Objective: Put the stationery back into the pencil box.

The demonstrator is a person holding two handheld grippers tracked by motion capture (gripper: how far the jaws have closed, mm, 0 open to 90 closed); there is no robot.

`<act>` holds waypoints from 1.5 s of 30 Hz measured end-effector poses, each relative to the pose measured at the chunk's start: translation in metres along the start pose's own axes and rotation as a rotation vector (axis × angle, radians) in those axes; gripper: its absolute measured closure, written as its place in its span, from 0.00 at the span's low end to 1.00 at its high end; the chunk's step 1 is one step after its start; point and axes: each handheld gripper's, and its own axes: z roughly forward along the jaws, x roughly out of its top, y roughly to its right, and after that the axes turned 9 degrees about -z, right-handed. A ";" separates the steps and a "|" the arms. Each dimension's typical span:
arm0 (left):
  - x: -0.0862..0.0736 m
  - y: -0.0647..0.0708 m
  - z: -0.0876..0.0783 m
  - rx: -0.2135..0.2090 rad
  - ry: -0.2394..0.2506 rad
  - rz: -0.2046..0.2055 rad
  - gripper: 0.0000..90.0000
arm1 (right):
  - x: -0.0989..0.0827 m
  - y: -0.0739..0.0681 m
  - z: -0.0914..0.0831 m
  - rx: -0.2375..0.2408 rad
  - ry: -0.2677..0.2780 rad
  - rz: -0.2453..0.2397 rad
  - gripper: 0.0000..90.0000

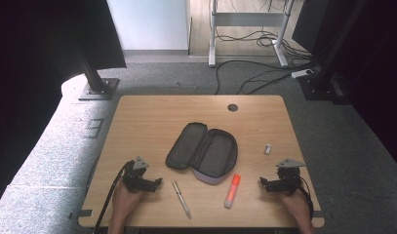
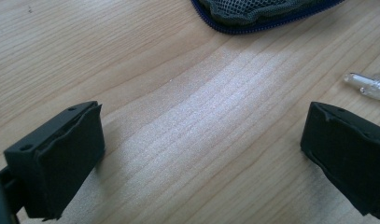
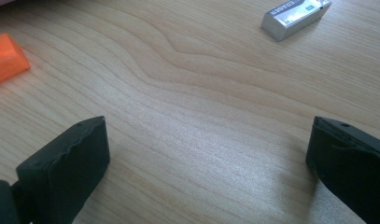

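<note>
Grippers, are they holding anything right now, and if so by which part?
Nothing is held. The left gripper and the right gripper both stand open over bare table, with the pen, highlighter and eraser lying apart from them.

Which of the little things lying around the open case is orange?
The highlighter, lying just right of the pencil case's near end. The pen is silvery and thin, and the eraser is a small pale block.
</note>
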 end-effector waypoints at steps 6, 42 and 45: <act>0.000 0.000 0.000 0.000 0.000 0.000 0.00 | 0.001 -0.001 0.000 -0.002 -0.002 0.003 0.00; 0.001 0.000 0.001 0.000 0.001 -0.002 0.00 | 0.029 0.022 0.002 -0.020 0.005 0.051 0.21; 0.001 0.000 0.001 0.002 0.001 -0.003 0.00 | 0.032 0.025 0.003 -0.022 0.007 0.054 0.24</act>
